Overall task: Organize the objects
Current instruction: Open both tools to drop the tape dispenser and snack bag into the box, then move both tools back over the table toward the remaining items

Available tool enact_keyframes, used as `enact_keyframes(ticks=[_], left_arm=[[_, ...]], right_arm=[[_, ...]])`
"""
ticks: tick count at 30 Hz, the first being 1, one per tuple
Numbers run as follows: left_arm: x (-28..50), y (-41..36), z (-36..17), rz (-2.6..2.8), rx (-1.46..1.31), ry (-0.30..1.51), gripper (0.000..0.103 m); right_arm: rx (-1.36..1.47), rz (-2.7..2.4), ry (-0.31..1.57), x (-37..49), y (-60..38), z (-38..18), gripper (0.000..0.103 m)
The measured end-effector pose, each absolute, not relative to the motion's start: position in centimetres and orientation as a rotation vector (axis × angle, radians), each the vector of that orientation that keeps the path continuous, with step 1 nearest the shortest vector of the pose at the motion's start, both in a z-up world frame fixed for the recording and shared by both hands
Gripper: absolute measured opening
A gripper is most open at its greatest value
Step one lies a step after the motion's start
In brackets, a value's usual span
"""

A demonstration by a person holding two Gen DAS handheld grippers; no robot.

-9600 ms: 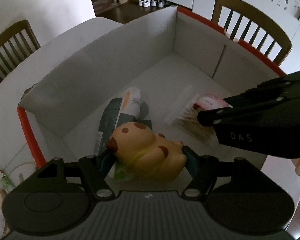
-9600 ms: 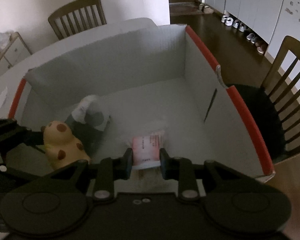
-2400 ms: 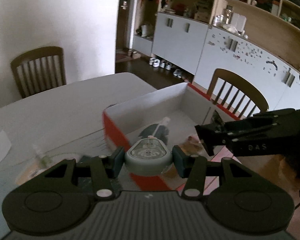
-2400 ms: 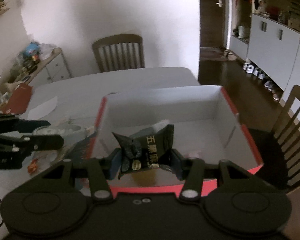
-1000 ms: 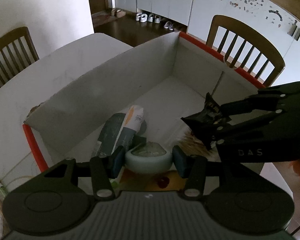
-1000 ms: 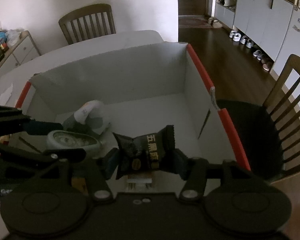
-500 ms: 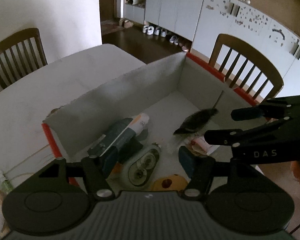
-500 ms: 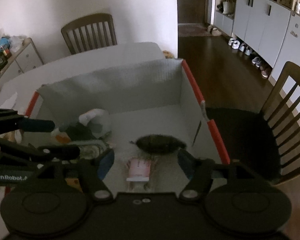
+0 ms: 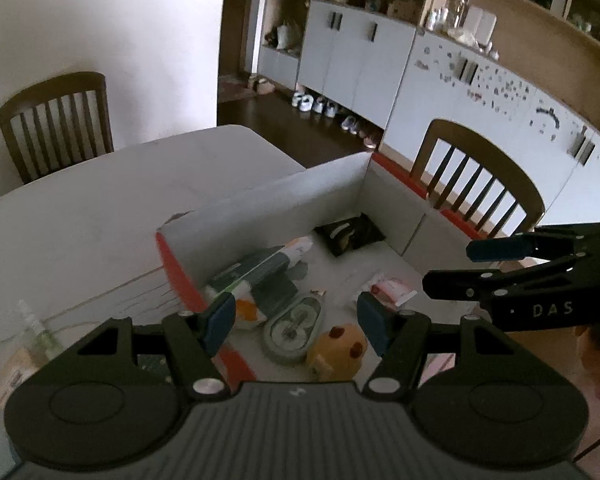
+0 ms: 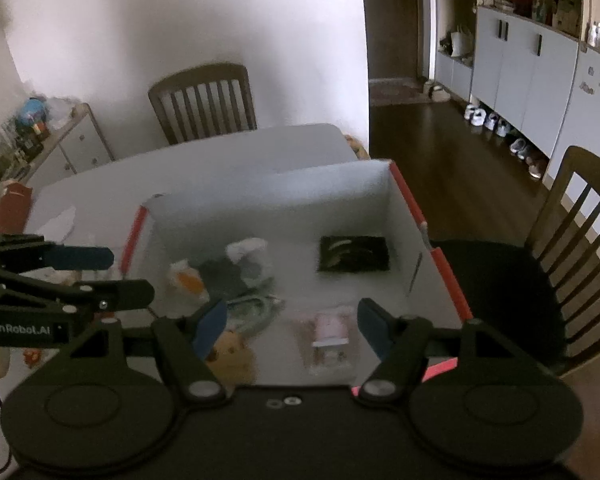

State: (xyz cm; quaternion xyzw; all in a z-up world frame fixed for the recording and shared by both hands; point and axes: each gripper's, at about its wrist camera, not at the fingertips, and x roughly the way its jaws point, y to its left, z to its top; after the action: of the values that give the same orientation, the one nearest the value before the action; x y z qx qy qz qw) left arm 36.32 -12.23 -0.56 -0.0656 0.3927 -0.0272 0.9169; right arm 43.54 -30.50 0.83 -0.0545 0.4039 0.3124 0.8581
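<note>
Hovering above the near edge of the box (image 9: 284,196), both claws are standing apart and carrying nothing. Left claw (image 9: 296,322): jaws spread, empty gap between the blue pads, having just been opening. Right claw (image 10: 288,326): jaws likewise spread with nothing between them, also having just been opening; in the left wrist view it is showing to the right of the box, black fingers (image 9: 496,249) pointing leftward.

Box is sitting on the white desk (image 9: 80,220), white walls with red rims, its far right corner beside a wooden chair (image 9: 480,176).

Contents, placed relative to the box:
- black snack packet (image 10: 354,254) is lying flat on the floor near the far right corner
- grey oval tape dispenser (image 9: 294,326) is lying near the front, toward the left wall
- yellow spotted toy (image 9: 336,354) is sitting at the front edge, just beside the dispenser
- pink packet (image 9: 392,290) is lying at front right
- dark green and white tube (image 9: 260,270) is lying along the left side, angled toward the middle

Right wrist view is blurred; small details inside the box are not readable there
</note>
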Motion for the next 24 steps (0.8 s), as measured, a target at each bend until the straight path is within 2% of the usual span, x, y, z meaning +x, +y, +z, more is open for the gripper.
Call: enact_keyframes(ticks=[9, 12, 16, 23, 24], left_arm=[[30.1, -7.7, 0.9, 0.032, -0.21, 0.778, 0.066], [28.1, -6.1, 1.0, 0.066, -0.211, 0.775, 0.066], [25.4, -3.5, 0.6, 0.116, -0.231, 0.779, 0.077], [21.5, 0.5, -0.6, 0.158, -0.238, 0.792, 0.077], [21.0, 1.0, -0.8, 0.161, -0.241, 0.795, 0.081]], right_arm=[[-0.103, 0.677, 0.819, 38.2, -27.9, 2.3, 0.074], [-0.11, 0.7, 0.812, 36.4, -26.4, 2.4, 0.078], [-0.135, 0.728, 0.818, 34.1, -24.1, 2.1, 0.083], [-0.18, 0.755, 0.819, 30.9, -20.2, 1.7, 0.09], [-0.187, 0.756, 0.819, 30.5, -19.7, 1.6, 0.09]])
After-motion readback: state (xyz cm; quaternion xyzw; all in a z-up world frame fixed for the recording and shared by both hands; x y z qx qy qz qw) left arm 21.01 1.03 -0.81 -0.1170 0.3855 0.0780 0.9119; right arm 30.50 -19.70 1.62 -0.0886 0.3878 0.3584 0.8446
